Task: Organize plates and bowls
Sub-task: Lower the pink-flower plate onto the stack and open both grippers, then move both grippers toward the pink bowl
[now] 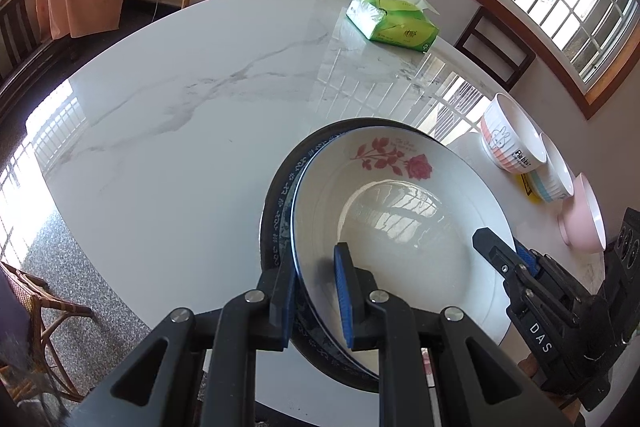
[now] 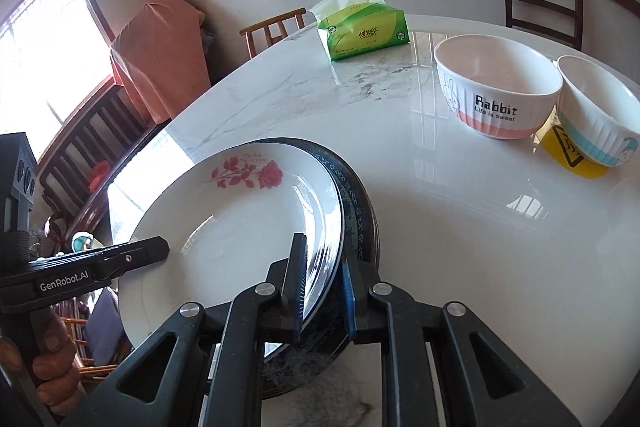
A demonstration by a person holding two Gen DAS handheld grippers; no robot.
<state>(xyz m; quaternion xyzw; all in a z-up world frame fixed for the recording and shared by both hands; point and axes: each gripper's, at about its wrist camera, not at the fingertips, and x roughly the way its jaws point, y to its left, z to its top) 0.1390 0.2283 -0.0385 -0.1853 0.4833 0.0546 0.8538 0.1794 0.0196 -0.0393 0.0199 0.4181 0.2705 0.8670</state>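
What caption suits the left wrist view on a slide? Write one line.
Left claw and right claw grip opposite rims of stacked plates on a marble table, bowls alongside.

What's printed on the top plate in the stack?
A red rose spray on the round white ceramic plate; the right wrist view shows it best.

Both tools are matte black with blue ribbed pads and silver pivot screws; the left gripper (image 2: 162, 251) reads "GenRobot.AI", the right gripper (image 1: 486, 241) "DAS"
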